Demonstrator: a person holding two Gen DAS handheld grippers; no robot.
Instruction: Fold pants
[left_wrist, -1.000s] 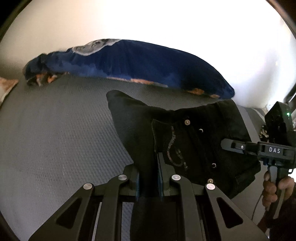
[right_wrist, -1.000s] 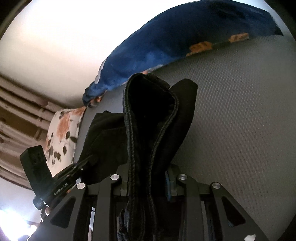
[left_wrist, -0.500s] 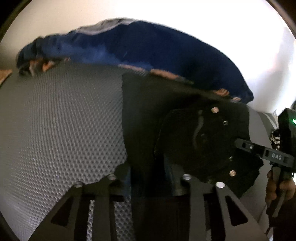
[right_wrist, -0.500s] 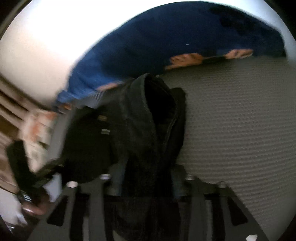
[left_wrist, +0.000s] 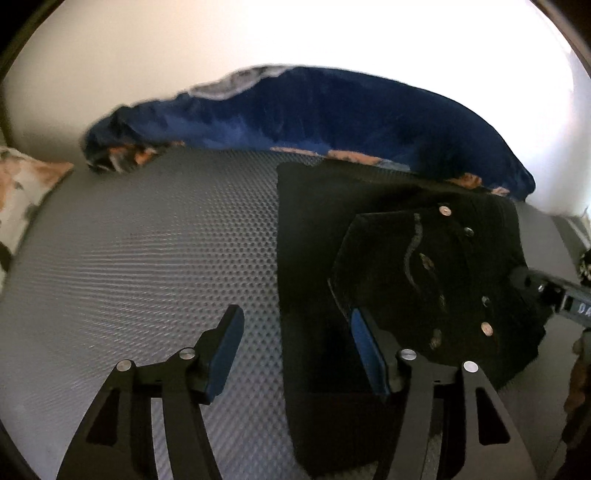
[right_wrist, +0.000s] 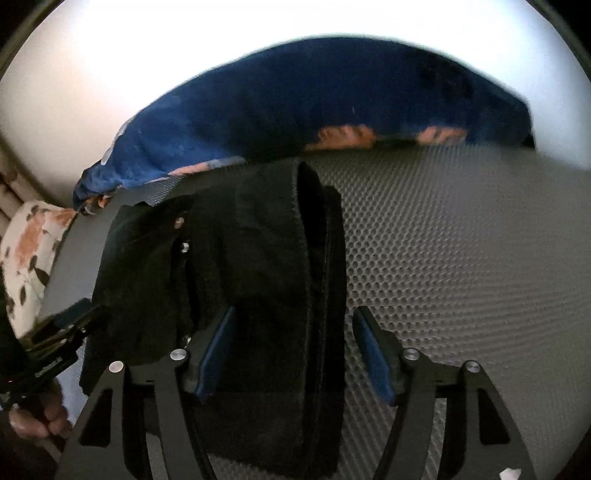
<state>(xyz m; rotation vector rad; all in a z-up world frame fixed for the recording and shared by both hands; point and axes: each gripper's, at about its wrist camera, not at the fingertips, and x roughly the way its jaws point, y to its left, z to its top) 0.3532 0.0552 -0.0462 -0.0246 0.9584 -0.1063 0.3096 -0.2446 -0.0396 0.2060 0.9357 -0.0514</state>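
The black pants (left_wrist: 399, 266) lie folded in a flat stack on the grey textured mattress (left_wrist: 147, 266), back pocket with metal rivets on top. My left gripper (left_wrist: 295, 332) is open, its jaws spread across the stack's left edge, holding nothing. In the right wrist view the pants (right_wrist: 251, 266) lie with a thick folded edge running between the jaws. My right gripper (right_wrist: 291, 332) is open around that edge and does not pinch it. The right gripper's body also shows at the right edge of the left wrist view (left_wrist: 561, 299).
A dark blue pillow (left_wrist: 332, 114) lies along the far side against the white wall. A floral pillow (right_wrist: 29, 251) sits at the left. The person's hand (right_wrist: 37, 421) holds the left gripper. Bare mattress (right_wrist: 461, 258) lies right of the pants.
Both grippers were shut on the pants and carrying them toward the blue pillow. Now the pants lie flat on the mattress and both grippers have opened and let go.
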